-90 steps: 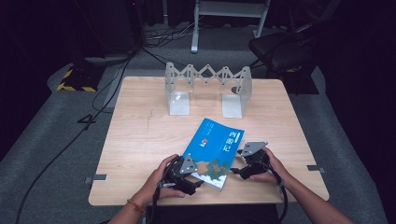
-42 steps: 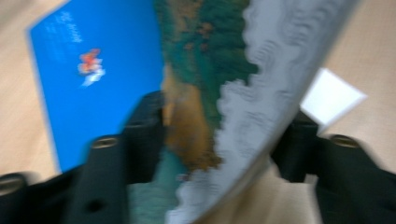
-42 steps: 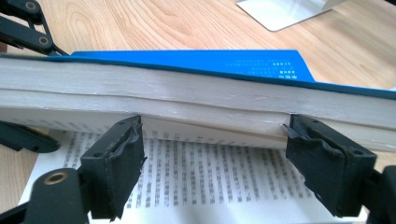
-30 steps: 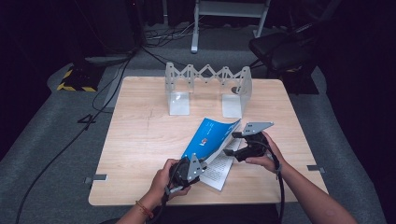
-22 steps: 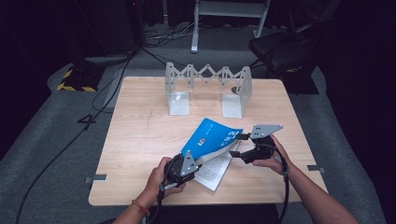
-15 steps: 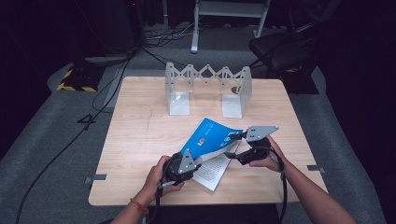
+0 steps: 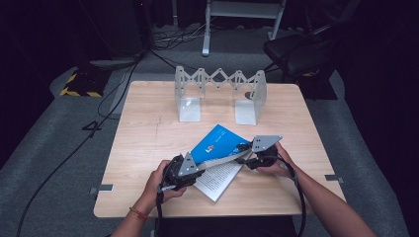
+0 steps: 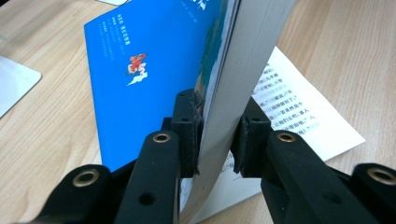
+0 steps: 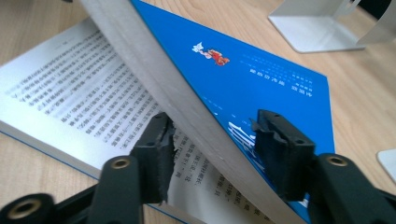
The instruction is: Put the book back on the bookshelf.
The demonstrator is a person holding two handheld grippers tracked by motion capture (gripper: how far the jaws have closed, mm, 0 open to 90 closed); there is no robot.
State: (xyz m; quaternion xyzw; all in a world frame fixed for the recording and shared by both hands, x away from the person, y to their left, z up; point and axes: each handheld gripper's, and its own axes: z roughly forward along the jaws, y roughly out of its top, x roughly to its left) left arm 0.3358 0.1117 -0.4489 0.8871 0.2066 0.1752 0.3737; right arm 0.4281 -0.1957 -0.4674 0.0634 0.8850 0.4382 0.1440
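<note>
The blue cover of the book (image 8: 154,70) carries a few short columns of white Chinese characters near its upper corner, too small and soft to read, and beside them a little red and white emblem with no lettering I can make out. The open page (image 9: 84,88) underneath is packed with lines of black Chinese print; it's plainly text, but blurred, so no word comes through. Out on the grey floor, left of the table, there's a dark mark shaped like the figure 4 (image 7: 92,128).
</note>
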